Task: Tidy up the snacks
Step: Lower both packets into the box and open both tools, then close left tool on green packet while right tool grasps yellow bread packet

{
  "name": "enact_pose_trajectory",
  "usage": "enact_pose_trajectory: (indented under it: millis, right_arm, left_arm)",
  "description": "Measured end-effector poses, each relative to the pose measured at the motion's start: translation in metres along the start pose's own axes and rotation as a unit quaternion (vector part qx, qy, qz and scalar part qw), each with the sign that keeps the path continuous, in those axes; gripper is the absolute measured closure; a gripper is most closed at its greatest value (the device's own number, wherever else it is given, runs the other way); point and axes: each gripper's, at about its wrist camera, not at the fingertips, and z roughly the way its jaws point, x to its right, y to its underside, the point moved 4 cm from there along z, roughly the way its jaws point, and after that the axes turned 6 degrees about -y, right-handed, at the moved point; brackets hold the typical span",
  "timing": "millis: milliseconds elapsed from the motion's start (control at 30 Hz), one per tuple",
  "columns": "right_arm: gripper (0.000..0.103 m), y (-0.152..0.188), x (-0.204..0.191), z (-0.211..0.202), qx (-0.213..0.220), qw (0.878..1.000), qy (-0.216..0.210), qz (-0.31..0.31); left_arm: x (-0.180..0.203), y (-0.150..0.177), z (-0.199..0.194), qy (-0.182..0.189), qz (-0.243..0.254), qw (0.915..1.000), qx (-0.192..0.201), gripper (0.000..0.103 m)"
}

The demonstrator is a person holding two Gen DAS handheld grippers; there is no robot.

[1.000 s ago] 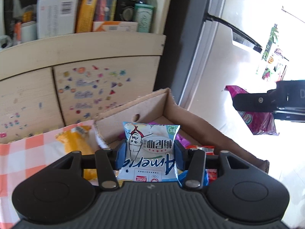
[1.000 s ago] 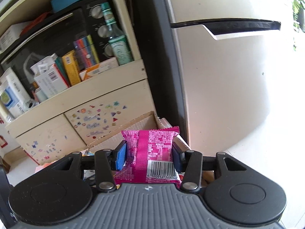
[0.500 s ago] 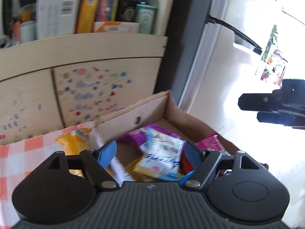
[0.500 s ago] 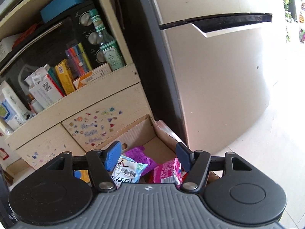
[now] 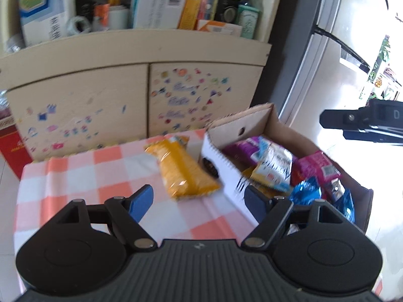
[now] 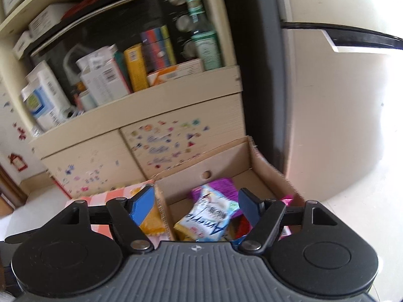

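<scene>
My left gripper (image 5: pixel 199 200) is open and empty above the checked cloth (image 5: pixel 75 176), just short of a yellow snack packet (image 5: pixel 181 171) lying there. To its right a cardboard box (image 5: pixel 252 123) holds a white and blue packet (image 5: pixel 274 166), a pink packet (image 5: pixel 314 166), a purple one (image 5: pixel 241 148) and a blue one (image 5: pixel 309 191). My right gripper (image 6: pixel 196 205) hovers over the box (image 6: pixel 221 161). Its jaws are opening with nothing between them. The white packet (image 6: pixel 211 216) lies loose in the box below it.
A cream cabinet (image 5: pixel 75 95) with stickers on its doors stands behind the table, its shelf (image 6: pixel 141 105) crowded with boxes and bottles. A pale fridge (image 6: pixel 327 113) rises right of the box. The right gripper's black frame (image 5: pixel 362 123) hangs at the far right.
Both grippers opened and let go: the white packet and the pink packet now lie in the box. The left gripper swung left, over the cloth toward the yellow packet.
</scene>
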Motion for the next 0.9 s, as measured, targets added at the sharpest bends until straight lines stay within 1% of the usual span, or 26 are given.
enact_pose_trajectory:
  millis: [200, 267, 400, 533, 767, 833, 900]
  right_arm:
    - [0.023, 0.011, -0.024, 0.01, -0.024, 0.999, -0.03, -0.038]
    - [0.022, 0.014, -0.032, 0.012, -0.029, 0.997, -0.034, -0.056]
    - [0.021, 0.021, -0.043, 0.019, -0.044, 0.996, -0.039, -0.072]
    - [0.021, 0.031, -0.054, 0.023, -0.058, 0.993, -0.043, -0.094]
    - [0.02, 0.045, -0.066, 0.028, -0.082, 0.988, -0.058, -0.116]
    - [0.02, 0.048, -0.068, 0.031, -0.09, 0.987, -0.059, -0.119]
    - [0.02, 0.051, -0.068, 0.033, -0.097, 0.986, -0.057, -0.122]
  left_arm:
    - [-0.016, 0.027, -0.016, -0.002, -0.005, 0.9997, -0.025, 0.024]
    - [-0.019, 0.036, -0.024, -0.001, -0.006, 0.9995, -0.03, 0.024]
    - [-0.024, 0.057, -0.041, -0.003, -0.005, 0.9989, -0.045, 0.023]
    - [-0.025, 0.083, -0.056, -0.011, 0.01, 0.9977, -0.066, 0.023]
    - [-0.028, 0.124, -0.07, -0.031, 0.015, 0.9933, -0.111, 0.023]
    - [-0.028, 0.135, -0.071, -0.03, 0.018, 0.9914, -0.126, 0.023]
    - [-0.024, 0.148, -0.073, -0.028, 0.032, 0.9888, -0.143, 0.023]
